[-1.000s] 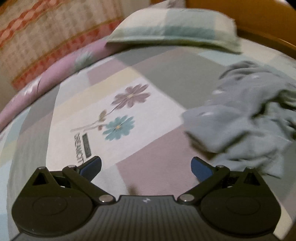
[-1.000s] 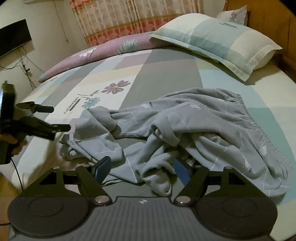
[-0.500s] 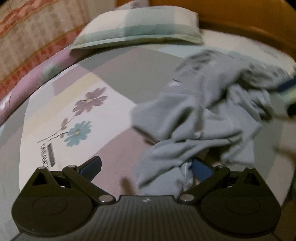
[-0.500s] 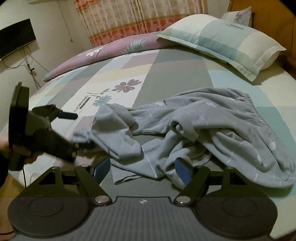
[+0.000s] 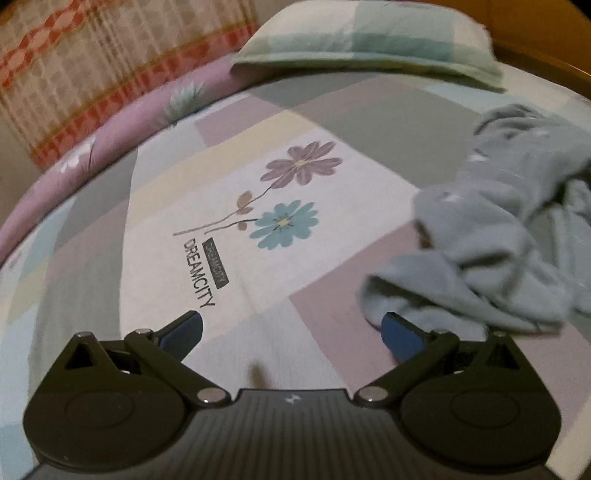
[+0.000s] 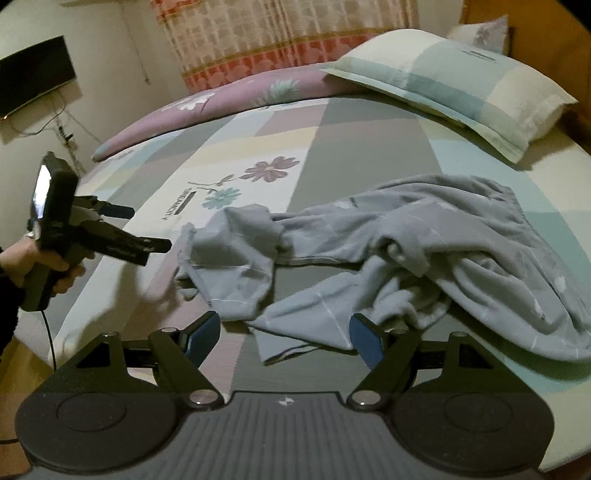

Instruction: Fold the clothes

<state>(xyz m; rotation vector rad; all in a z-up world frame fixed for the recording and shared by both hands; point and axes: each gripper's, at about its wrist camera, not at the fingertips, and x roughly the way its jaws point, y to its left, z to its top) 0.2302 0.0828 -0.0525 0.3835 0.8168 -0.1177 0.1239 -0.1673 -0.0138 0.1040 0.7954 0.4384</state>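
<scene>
A crumpled grey garment (image 6: 406, 254) with thin white lines lies on the patchwork bed sheet (image 6: 351, 133). In the left wrist view it (image 5: 498, 229) fills the right side. My left gripper (image 5: 291, 332) is open and empty, with its right finger just short of the garment's near left end. In the right wrist view the left gripper (image 6: 147, 229) hovers just left of the garment. My right gripper (image 6: 284, 334) is open and empty at the garment's near edge, a flat corner of cloth between its fingers.
A checked pillow (image 6: 461, 81) lies at the head of the bed by the wooden headboard (image 6: 546, 33). A rolled purple quilt (image 6: 221, 103) runs along the far side under the curtain (image 6: 277, 40). A dark screen (image 6: 35, 85) hangs on the left wall.
My left gripper swung in onto the garment's left end, then drew back left, open throughout. The garment's left end shifted and bunched. My right gripper stayed open at the near edge.
</scene>
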